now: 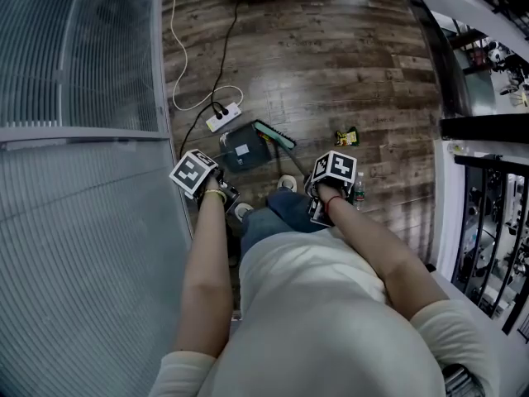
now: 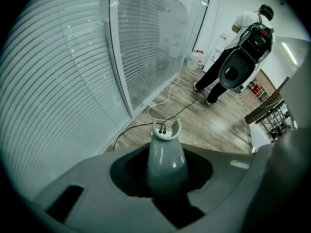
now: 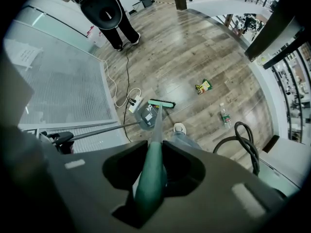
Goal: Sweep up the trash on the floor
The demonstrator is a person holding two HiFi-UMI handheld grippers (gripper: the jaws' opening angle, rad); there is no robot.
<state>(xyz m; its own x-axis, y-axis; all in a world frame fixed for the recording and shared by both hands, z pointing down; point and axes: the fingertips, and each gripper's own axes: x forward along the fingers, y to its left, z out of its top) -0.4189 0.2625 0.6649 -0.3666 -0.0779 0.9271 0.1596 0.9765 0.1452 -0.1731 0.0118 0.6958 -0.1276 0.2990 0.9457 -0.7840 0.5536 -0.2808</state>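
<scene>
A: Head view, entry one: left gripper [image 1: 224, 191]?
B: Clamped on the grey dustpan handle [image 2: 166, 160]; the jaws close round it in the left gripper view. Dustpan [image 1: 242, 150] sits on the wood floor [image 1: 331, 64], beside the glass partition [image 1: 83, 222].
A: Entry two: right gripper [image 1: 315, 193]?
B: Clenched round the green broom handle [image 3: 151, 169]. Broom head [image 1: 275, 135] is down at the floor, just beside the dustpan.
A: Trash?
B: Two pieces, both loose on the floor. Snack wrapper [image 1: 346, 136], right of the broom head, apart from it. Plastic bottle [image 1: 359, 190], lying nearer the person.
A: Other?
B: White power strip [image 1: 223, 117], near the dustpan.
</scene>
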